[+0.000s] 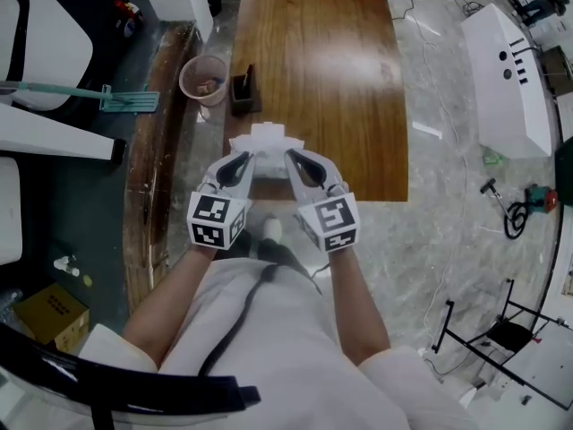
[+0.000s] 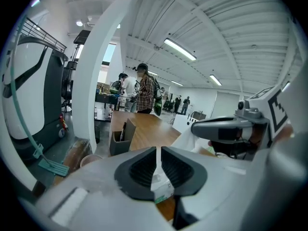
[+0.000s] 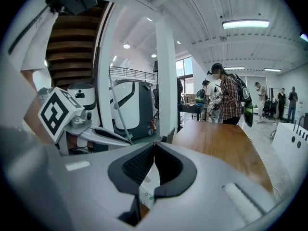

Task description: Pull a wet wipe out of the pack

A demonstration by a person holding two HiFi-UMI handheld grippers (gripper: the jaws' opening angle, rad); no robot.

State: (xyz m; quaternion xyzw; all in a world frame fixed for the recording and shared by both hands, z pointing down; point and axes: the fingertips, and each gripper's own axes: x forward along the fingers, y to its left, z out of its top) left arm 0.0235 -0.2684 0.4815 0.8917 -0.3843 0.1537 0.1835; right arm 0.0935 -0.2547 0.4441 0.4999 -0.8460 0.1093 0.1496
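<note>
A wooden table (image 1: pixel 313 61) stood in a big workshop, with a dark holder (image 1: pixel 243 92) by its left edge. Over the table's near end, the left gripper (image 1: pixel 243 159) and the right gripper (image 1: pixel 295 159) each pinched one side of the white wet wipe pack (image 1: pixel 266 138), jaws nearly together on its printed wrapper.

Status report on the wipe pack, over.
Left gripper shut on pack, right gripper too. Pack held between them over table. Nothing blocking.

Bright, evenly lit, fisheye-warped edges
</note>
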